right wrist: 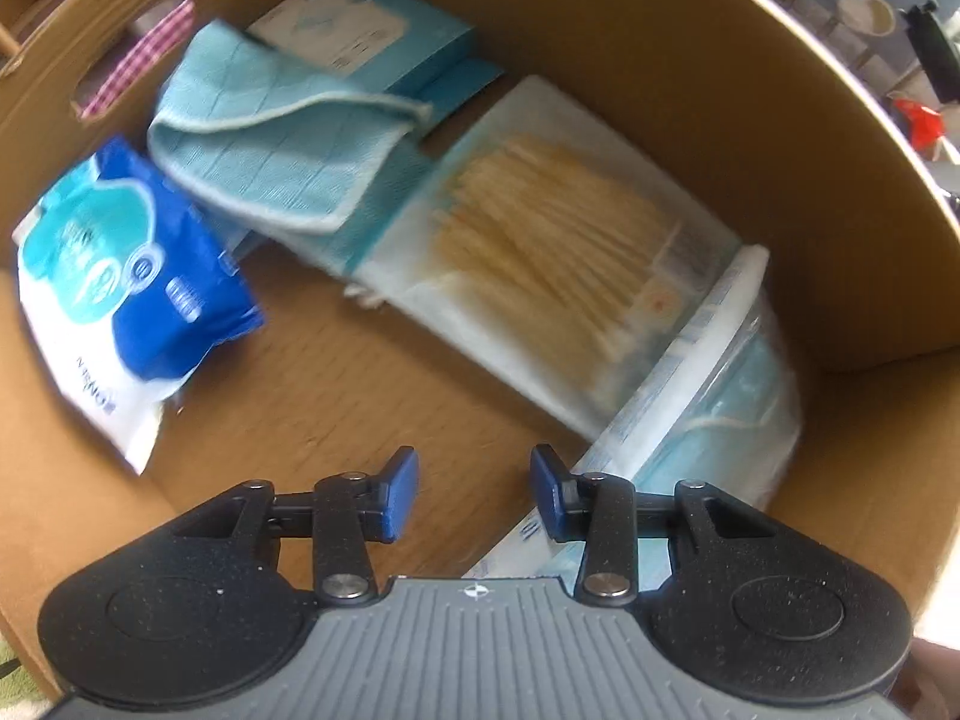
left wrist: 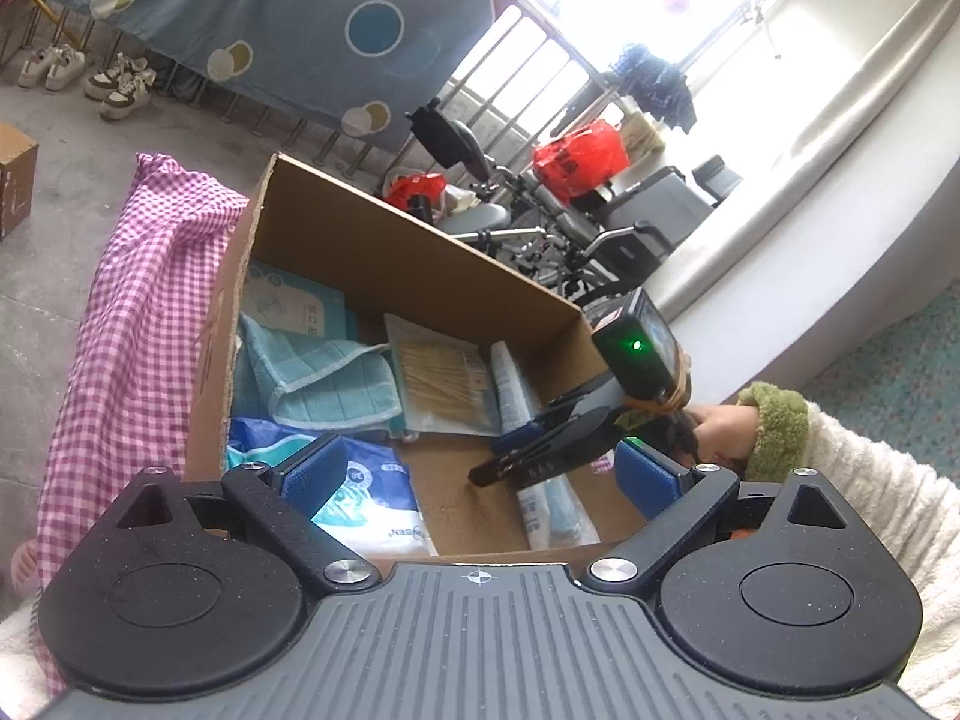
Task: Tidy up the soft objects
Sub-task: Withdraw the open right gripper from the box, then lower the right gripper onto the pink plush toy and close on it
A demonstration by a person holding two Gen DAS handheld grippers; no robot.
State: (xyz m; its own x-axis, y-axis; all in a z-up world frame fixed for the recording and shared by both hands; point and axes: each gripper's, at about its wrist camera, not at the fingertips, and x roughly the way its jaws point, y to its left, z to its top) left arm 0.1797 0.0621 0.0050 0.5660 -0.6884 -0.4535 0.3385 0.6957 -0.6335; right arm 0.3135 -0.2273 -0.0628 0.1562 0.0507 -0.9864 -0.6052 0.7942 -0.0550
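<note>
An open cardboard box holds a folded teal cloth, a blue-and-white wipes pack, a cotton swab pack, a face mask pack and a teal carton. My left gripper stands wide open at the box's near edge, holding nothing. My right gripper points down into the box, partly open, over bare box floor just left of the mask pack. Nothing lies between its pads.
A pink checked cloth hangs over the box's left wall. A hand in a white fleece sleeve holds the right gripper. Beyond the box are a wheelchair, red bags, shoes and a small brown carton.
</note>
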